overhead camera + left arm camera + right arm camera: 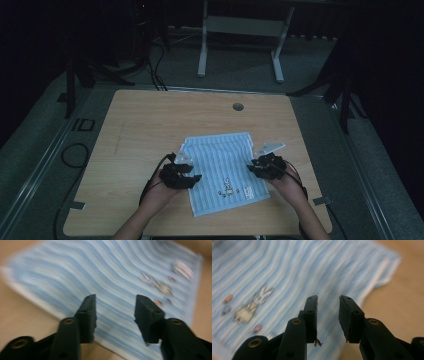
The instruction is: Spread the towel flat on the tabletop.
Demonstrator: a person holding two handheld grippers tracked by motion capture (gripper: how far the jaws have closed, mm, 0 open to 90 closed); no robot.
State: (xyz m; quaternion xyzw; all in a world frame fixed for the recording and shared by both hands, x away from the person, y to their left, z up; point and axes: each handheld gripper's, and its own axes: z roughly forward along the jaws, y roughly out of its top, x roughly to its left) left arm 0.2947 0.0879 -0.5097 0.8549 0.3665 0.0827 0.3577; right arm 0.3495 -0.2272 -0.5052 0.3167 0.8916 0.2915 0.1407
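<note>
High view first: a blue-and-white striped cloth [225, 172] lies flat on the wooden table [145, 125], a little toward the person's side of the middle, its near edge close to the table's front edge. It sits slightly turned, and a small printed figure [227, 187] marks it near the front, with 1 more small mark beside that toward the right corner. The far left corner looks a bit folded or notched.

The left gripper [186, 176] sits at the cloth's left edge and the right gripper [256, 167] at its right edge — 1 on each side, facing inward, each held in a hand [165, 192] that comes up from the bottom of the view.

Left gripper view: the cloth [105, 277] fills most of the space ahead, blurred, its white-bordered edge running just under the left gripper [115, 312]. The 2 jaws stand well apart with nothing between them.

Right gripper view: the right gripper [328, 315] hangs over the cloth's [287, 275] edge where stripes meet bare table [402, 305]; its 2 jaws are parted by a narrower gap, gripping nothing. Whether either gripper touches the fabric cannot be told.

Beyond the table, a small round hole [238, 106] shows in the top near the far edge, and a white frame [240, 35] stands on the floor behind — dark all around.
</note>
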